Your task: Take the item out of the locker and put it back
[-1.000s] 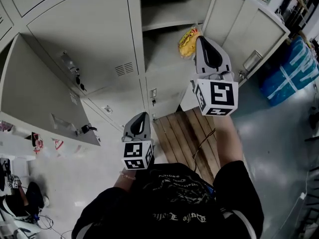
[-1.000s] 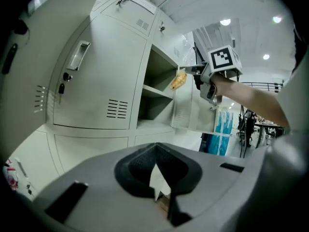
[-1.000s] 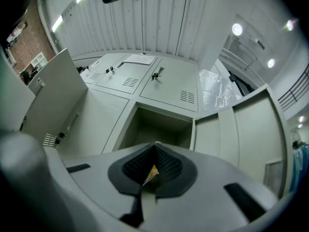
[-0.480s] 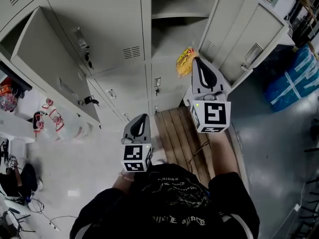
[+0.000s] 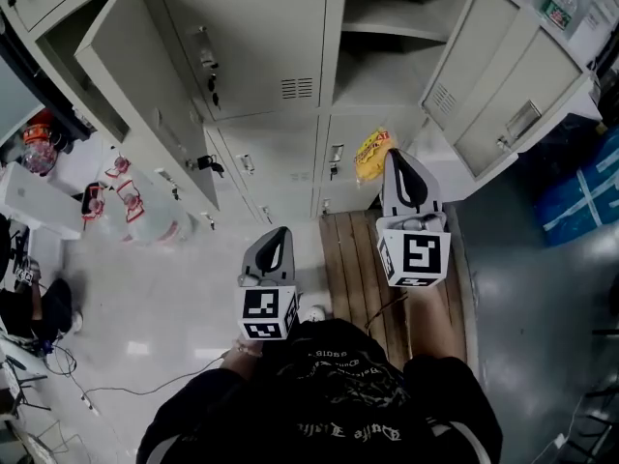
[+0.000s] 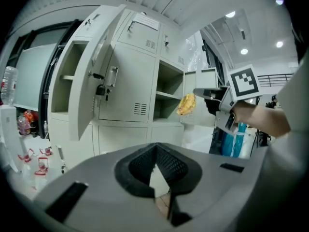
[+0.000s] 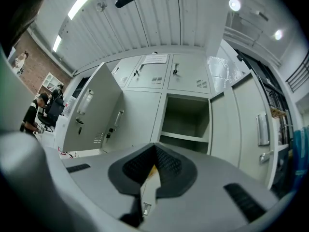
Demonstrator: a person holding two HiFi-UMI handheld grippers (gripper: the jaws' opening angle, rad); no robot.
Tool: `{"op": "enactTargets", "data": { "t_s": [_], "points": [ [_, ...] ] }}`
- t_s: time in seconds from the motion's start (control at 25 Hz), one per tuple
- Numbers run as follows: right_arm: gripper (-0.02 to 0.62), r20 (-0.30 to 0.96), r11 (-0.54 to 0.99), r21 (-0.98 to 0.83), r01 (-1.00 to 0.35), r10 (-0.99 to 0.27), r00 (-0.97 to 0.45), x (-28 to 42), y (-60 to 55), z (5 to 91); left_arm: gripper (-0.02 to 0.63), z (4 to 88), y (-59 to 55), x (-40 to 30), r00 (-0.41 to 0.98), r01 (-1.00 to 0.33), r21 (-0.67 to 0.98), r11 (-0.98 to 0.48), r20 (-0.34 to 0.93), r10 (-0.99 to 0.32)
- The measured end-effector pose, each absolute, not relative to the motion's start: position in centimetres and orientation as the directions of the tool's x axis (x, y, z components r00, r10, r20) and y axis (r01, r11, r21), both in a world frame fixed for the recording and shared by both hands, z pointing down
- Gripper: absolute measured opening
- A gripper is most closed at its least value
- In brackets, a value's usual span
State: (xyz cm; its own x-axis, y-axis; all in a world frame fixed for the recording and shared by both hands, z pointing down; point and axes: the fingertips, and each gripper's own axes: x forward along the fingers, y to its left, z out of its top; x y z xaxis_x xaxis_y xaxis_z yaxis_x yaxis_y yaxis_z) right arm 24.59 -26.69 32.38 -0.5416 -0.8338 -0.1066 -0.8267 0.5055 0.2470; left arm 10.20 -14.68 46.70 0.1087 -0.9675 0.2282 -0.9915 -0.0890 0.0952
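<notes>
Removal seems done: our right gripper [image 5: 395,159] grips the yellow packet [image 5: 370,155] outside the open locker [image 5: 387,29], left gripper [image 5: 280,232] apparently closed on nothing, and we have yet to return it.

Two tongs: left tongs [image 5: 275,234], right tongs [image 5: 395,158]. One yellow packet [image 5: 371,155]. Two open locker doors [image 5: 135,85] [image 5: 513,95]. One wooden pallet [image 5: 356,259].

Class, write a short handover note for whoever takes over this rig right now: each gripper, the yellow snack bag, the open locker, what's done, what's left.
Right gripper: fingers shut on the crinkly yellow snack bag, held in the air in front of the lockers.
Left gripper: shut, empty, lower down.
Open grey metal locker compartment: door open, nothing visible inside.
Done: bag is out.
Left: put it back inside.
</notes>
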Motion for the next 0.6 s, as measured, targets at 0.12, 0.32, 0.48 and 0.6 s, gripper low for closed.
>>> {"op": "enactTargets", "data": {
  "t_s": [0.12, 0.32, 0.48, 0.6],
  "points": [
    [0.003, -0.1, 0.552, 0.227, -0.802, -0.806, -0.583, 23.1, -26.0, 33.1, 0.006, 46.5, -13.9, 9.0, 0.068, -0.995, 0.088, -0.049, 0.228, -0.971],
    [0.003, -0.067, 0.626, 0.209, -0.751, -0.757, -0.65, 20.2, -24.6, 35.1, 0.006, 45.9, -12.2, 6.9, -0.004, -0.996, 0.082, 0.023, 0.218, -0.976],
    [0.003, -0.036, 0.674, 0.188, -0.714, -0.722, -0.691, 17.6, -23.0, 36.8, 0.006, 46.3, -10.3, 4.2, -0.095, -0.989, 0.088, 0.117, 0.223, -0.97],
    [0.003, -0.016, 0.712, 0.174, -0.681, -0.689, -0.725, 15.8, -21.5, 38.0, 0.006, 46.4, -9.0, 2.2, -0.153, -0.98, 0.093, 0.177, 0.218, -0.964]
  ]
}}
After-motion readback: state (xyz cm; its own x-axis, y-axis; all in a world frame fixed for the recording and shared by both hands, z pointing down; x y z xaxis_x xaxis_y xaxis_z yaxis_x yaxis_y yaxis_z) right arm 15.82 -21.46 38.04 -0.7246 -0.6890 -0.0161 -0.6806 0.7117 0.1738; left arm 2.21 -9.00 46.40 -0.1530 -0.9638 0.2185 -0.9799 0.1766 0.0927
